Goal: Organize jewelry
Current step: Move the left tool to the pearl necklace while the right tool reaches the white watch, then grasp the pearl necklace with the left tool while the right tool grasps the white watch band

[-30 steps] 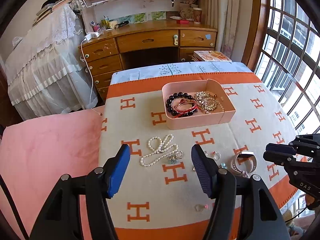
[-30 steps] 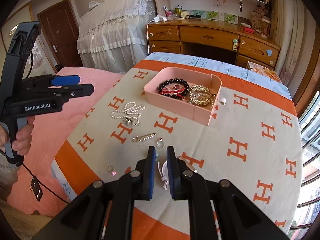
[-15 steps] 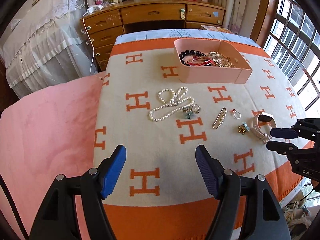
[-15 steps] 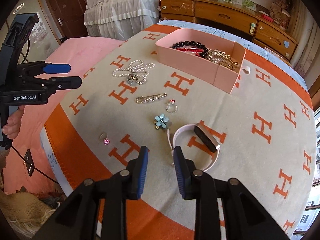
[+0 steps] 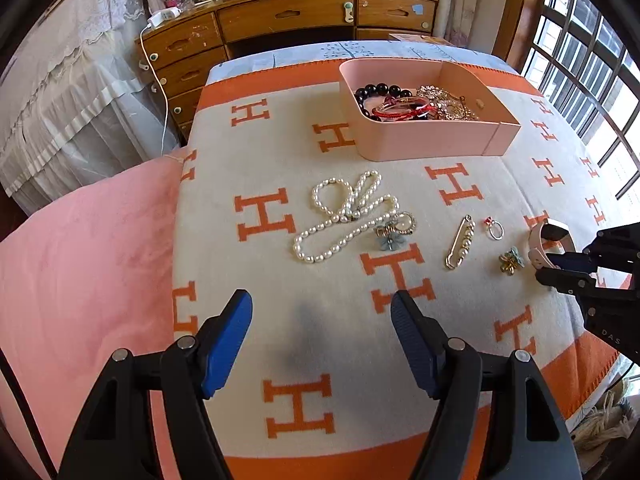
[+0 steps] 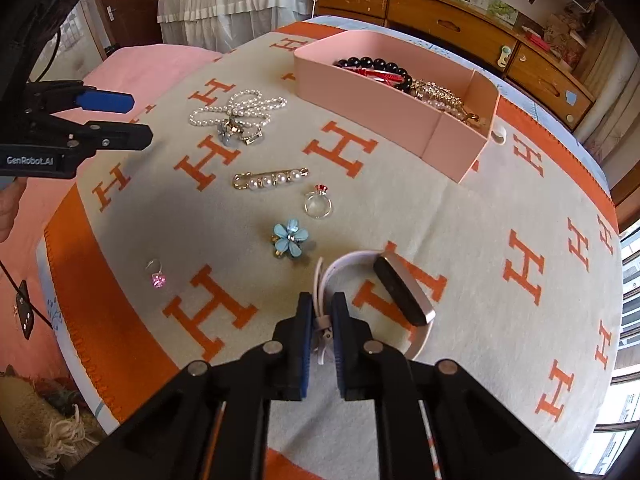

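1. Gripping the white strap of the smartwatch (image 6: 404,294), the right gripper (image 6: 322,312) has its jaws closed on the band near the buckle; black face w/ metal edge lies at 2 o'clock from the fingertips.
2. Watch rests on the H-pattern blanket (image 6: 460,232), at 6 o'clock from the pink tray (image 6: 384,100). Tray holds black bead bracelet, red bangles, gold chains.
3. Loose pcs on blanket: blue flower brooch (image 6: 290,239) at 11 o'clock of the watch, red-stone ring (image 6: 318,203), pearl pin (image 6: 272,179), pearl necklace (image 6: 236,110), pink-stone ring (image 6: 157,276) near the orange edge.
4. Left gripper (image 5: 320,324) hovers w/ jaws wide open, nothing held; necklace at its 12 o'clock.
5. Vs 0.5 s ago: right jaws were apart, short of the strap; now shut on it. Left gripper has come lower and nearer the necklace. Other pcs unmoved.
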`<state>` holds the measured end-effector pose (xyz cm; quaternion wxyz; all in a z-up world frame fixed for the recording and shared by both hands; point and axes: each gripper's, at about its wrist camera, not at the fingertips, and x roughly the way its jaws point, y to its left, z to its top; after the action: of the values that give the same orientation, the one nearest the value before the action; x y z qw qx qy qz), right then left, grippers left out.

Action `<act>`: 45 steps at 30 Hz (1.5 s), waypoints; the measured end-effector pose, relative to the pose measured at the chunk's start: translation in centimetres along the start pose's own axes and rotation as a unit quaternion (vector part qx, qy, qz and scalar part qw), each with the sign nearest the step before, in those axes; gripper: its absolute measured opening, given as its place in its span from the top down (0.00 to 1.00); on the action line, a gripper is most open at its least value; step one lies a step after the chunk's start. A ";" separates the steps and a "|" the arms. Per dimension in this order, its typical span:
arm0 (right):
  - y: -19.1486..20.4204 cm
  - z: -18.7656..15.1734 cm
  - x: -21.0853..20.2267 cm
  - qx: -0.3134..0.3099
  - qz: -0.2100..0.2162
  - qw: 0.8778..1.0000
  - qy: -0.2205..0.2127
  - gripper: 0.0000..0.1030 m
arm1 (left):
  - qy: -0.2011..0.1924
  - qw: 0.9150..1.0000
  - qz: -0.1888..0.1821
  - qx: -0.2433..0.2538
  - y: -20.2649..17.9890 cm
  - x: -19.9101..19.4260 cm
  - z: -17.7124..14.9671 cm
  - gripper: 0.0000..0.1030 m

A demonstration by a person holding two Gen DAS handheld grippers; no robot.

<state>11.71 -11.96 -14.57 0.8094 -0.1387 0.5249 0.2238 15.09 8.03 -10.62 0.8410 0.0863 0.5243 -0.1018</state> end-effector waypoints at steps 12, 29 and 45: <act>-1.7 0.4 -1.1 0.049 0.021 0.998 -0.019 0.91 | 0.070 0.994 -0.059 -0.065 1.8 6.3 7.3 0.40; -2.9 0.3 -0.4 0.089 0.043 0.995 -0.024 0.91 | 0.121 0.989 -0.015 -0.081 0.4 9.9 9.5 0.54; -4.0 -0.1 -1.6 0.107 0.045 0.992 -0.043 0.91 | 0.116 0.990 -0.009 -0.081 -0.6 7.2 8.8 0.98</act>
<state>13.10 -15.74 -13.14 0.8308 -0.0175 0.5159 0.2081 25.60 4.66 -13.30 0.7777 0.0240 0.6257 -0.0561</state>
